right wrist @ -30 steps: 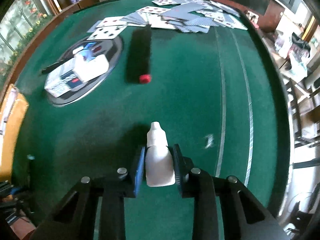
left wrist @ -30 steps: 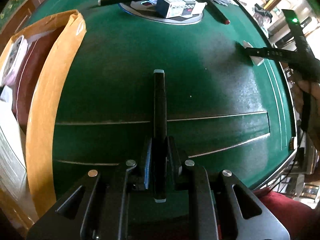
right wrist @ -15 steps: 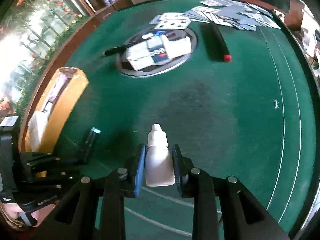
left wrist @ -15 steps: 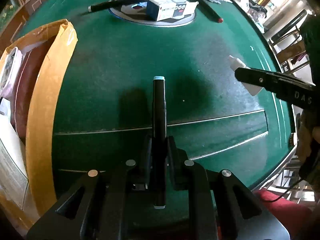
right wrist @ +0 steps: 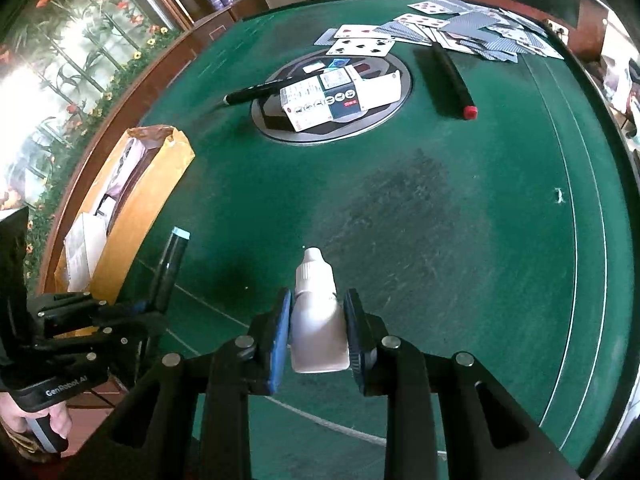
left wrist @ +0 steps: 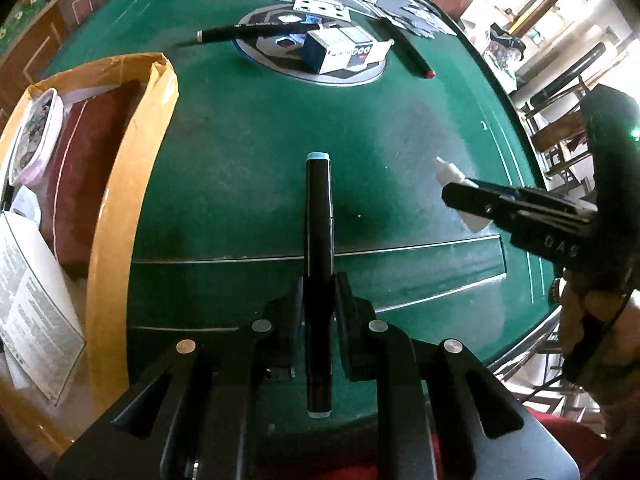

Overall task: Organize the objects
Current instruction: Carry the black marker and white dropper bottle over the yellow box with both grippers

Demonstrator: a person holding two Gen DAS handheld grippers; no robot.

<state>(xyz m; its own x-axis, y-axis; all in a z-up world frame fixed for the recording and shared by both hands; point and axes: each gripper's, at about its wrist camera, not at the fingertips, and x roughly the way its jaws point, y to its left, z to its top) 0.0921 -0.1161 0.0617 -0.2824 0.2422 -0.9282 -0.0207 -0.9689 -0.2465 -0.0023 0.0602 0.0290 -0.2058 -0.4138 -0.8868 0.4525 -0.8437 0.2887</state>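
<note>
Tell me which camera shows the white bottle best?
The right wrist view: the bottle sits whole and centred between the right tool's fingers. The left wrist view shows only its tip and base behind that tool.

Green felt table (right wrist: 460, 208): round grey disc (right wrist: 402, 92) upper centre, playing cards (right wrist: 460, 28) top, red-capped marker (right wrist: 454, 78), yellow envelope (right wrist: 148, 196) left edge.

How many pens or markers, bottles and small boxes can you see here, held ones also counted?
Markers/pens: 3, the held marker, a black pen, a red-capped marker
Bottles: 1, white dropper bottle
Small boxes: 1, printed box
Total: 5
</note>
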